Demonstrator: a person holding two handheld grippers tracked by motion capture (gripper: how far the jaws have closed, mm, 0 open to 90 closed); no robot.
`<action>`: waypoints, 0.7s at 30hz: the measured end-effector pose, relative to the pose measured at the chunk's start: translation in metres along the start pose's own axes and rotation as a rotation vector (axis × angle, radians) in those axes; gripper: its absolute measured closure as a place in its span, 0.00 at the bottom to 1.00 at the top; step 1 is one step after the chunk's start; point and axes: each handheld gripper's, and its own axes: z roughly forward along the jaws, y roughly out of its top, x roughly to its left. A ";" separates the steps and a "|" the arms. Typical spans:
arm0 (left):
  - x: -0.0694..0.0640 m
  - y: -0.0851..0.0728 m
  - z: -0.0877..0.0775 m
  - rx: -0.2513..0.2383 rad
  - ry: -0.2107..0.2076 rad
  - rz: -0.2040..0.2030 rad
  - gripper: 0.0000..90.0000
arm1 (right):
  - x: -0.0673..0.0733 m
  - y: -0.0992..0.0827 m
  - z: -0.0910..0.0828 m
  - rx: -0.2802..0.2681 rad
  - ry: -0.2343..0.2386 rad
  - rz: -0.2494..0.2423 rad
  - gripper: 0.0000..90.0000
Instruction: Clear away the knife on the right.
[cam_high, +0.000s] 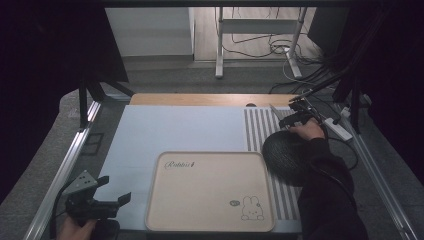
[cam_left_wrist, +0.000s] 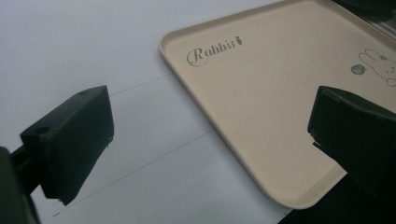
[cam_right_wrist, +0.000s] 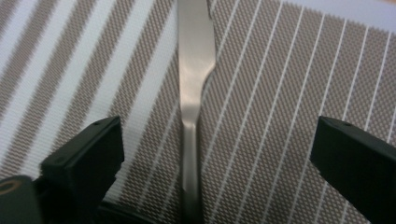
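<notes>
A metal butter knife (cam_right_wrist: 194, 70) lies flat on the brown-and-white striped placemat (cam_right_wrist: 289, 93). My right gripper (cam_right_wrist: 219, 163) stands open over its handle, one black jaw on each side and neither pad touching it. From above, the knife (cam_high: 275, 111) lies at the far end of the placemat (cam_high: 256, 131), just left of my right gripper (cam_high: 289, 119). My left gripper (cam_high: 115, 189) rests open and empty at the table's near left corner. Along its jaws, my left gripper (cam_left_wrist: 212, 135) looks at the beige "Rabbit" tray (cam_left_wrist: 261, 107) and the white table top.
The beige tray (cam_high: 210, 192) with a rabbit drawing sits at the near middle of the white board (cam_high: 175, 130). A dark round textured object (cam_high: 285, 156) lies on the placemat by the right forearm. A power strip (cam_high: 337, 129) and cables lie at the right edge.
</notes>
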 end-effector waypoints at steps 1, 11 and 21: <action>0.000 0.000 0.000 0.000 0.000 -0.001 0.02 | -0.001 -0.001 0.001 0.009 -0.006 -0.006 0.09; 0.000 0.000 0.000 0.002 0.003 0.002 0.02 | -0.006 -0.010 -0.008 0.041 0.023 -0.059 0.85; -0.001 0.000 0.000 0.001 0.002 0.003 0.02 | -0.011 -0.013 -0.010 0.027 0.025 -0.106 0.89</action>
